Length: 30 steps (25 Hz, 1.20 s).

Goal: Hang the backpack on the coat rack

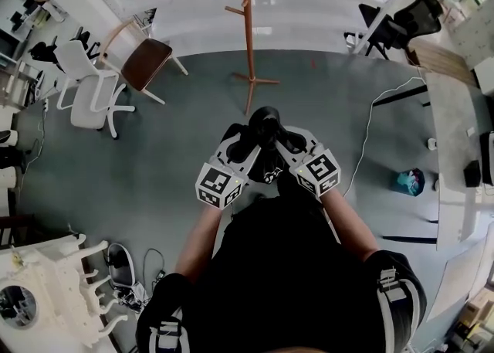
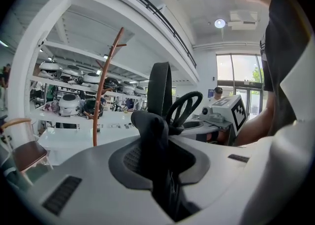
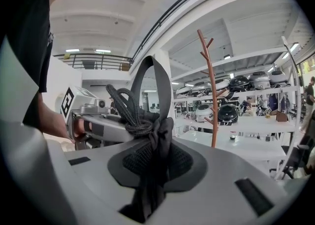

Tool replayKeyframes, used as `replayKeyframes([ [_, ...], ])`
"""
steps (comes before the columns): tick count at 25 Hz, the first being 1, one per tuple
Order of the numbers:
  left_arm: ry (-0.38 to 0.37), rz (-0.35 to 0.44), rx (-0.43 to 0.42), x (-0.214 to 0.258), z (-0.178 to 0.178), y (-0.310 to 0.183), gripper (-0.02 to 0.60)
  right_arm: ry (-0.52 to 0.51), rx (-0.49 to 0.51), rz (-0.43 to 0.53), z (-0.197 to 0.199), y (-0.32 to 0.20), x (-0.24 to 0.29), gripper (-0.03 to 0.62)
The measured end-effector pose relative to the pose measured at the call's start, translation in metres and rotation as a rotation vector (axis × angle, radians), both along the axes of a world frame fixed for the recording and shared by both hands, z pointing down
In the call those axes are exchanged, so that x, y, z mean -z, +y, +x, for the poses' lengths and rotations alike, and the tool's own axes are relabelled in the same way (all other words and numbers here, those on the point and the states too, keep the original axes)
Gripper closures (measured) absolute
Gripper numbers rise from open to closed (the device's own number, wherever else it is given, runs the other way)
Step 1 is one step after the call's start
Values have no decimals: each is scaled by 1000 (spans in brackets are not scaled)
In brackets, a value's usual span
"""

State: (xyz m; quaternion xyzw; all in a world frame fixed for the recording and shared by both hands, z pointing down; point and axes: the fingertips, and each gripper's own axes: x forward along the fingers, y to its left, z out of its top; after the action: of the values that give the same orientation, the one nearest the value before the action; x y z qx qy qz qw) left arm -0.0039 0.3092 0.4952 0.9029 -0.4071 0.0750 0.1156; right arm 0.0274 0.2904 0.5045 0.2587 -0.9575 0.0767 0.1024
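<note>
Closest in, the left gripper [image 2: 155,145] has its jaws pinching a fold of the black backpack [image 1: 266,121]. The fabric fills the gap between the jaws and hides the pads. The right gripper [image 3: 152,157] pinches a bunched black fold the same way. Just above the right jaws sits a knotted braided cord [image 3: 123,103], and a flat strap [image 3: 150,83] arches up beyond both pairs of jaws.

Each gripper view catches the other gripper's marker cube off to the side. Only the head view shows the two grippers side by side, jaws angled in to meet at the bag's top. Below the jaws in that view, the bag's body cannot be told from the person's dark clothing.

Ahead of the jaws, well apart from them, stands the wooden coat rack [image 1: 247,27]. Its three-legged foot on the grey floor [image 1: 154,158] shows only from the head. In both gripper views its lower end is out of sight, while its forked top, cut off in the head view, shows.
</note>
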Motion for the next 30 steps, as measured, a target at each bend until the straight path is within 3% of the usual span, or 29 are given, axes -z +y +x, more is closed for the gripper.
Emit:
replayKeyframes([
  [17,-17,-18,94,8,21,-135,495,-19,98,-27,20,-138,6,513],
  [30,-11,-39,195,6,41,-206,497,-11,207,-46,38,-211,2,514],
])
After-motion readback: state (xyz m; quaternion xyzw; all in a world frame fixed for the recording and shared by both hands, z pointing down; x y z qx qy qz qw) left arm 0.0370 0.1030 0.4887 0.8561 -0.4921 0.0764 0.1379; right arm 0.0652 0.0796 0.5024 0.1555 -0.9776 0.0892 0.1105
